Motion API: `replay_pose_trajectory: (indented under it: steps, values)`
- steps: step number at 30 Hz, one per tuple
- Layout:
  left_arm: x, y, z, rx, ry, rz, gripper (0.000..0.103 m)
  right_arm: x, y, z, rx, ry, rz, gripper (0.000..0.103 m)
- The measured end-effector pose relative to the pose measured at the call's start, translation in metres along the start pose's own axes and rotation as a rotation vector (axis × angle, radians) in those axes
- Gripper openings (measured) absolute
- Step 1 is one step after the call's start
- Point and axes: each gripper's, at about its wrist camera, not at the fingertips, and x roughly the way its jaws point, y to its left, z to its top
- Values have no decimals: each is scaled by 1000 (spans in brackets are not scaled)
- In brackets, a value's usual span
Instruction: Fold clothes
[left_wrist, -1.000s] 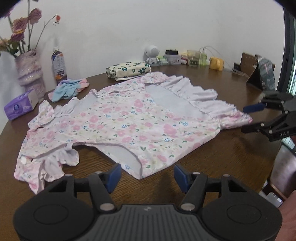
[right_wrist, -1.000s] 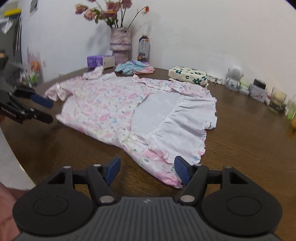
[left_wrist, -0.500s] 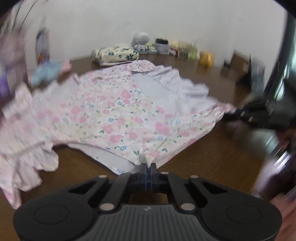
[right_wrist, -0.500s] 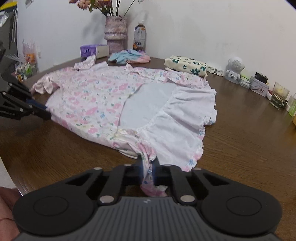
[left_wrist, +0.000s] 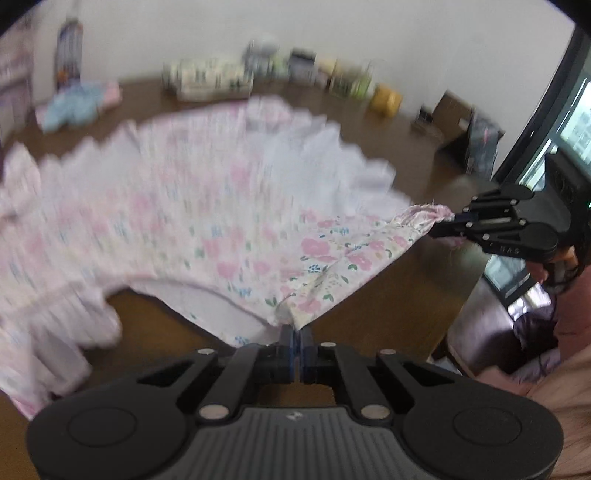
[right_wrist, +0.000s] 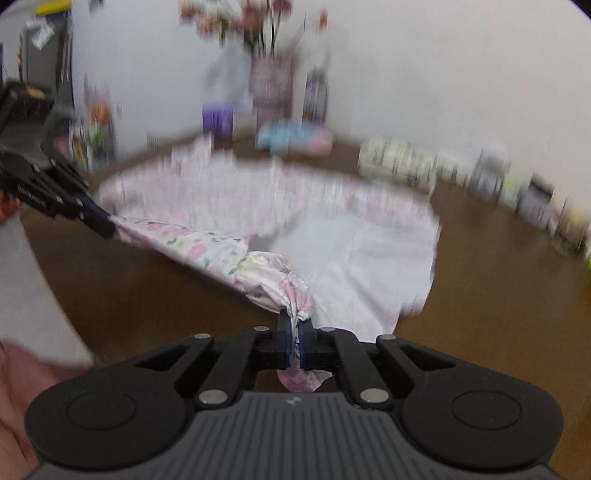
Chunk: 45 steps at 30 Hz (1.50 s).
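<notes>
Blurrily, both hand-held grippers, left (left_wrist: 295, 338) and right (right_wrist: 294, 338), pinch floral dress (left_wrist: 221, 221) over brown table (left_wrist: 388, 306), white wall (left_wrist: 369, 33) behind

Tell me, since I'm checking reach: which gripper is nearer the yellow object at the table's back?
Right. The right gripper, shut on the floral garment, sits nearer the yellow object; the left gripper grips the near hem, farther away.

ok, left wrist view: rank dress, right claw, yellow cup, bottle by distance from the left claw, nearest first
1. dress: pinched in the left claw, centre.
2. right claw: to the right, gripping the dress's other corner.
3. yellow cup: back right of the table.
4. bottle: far left, by the wall.
The last two are blurred and close to call.
</notes>
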Motion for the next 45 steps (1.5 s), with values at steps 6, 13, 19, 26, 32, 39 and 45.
replay_pose_trajectory:
  steps: [6,13,19,26,32,39,45]
  values:
    - [-12,5,-1,42,-101,69,33,7,5,-11,8,45,25,5]
    - [-3,-7,-20,177,-113,193,45,16,8,-15,-54,-3,-61,50]
    - [13,-30,-22,343,-159,259,46,22,13,-32,-102,-32,-138,62]
    - [21,-48,-26,469,-193,321,46,22,4,-38,-29,-79,-100,50]
    - [23,-45,-34,254,-282,355,24,23,8,-36,19,-98,-61,13]
    - [20,-57,-39,98,-353,366,1,18,10,-37,61,-128,-44,4]
    - [-54,-60,18,160,-457,383,0,-10,2,2,2,-207,-50,2]
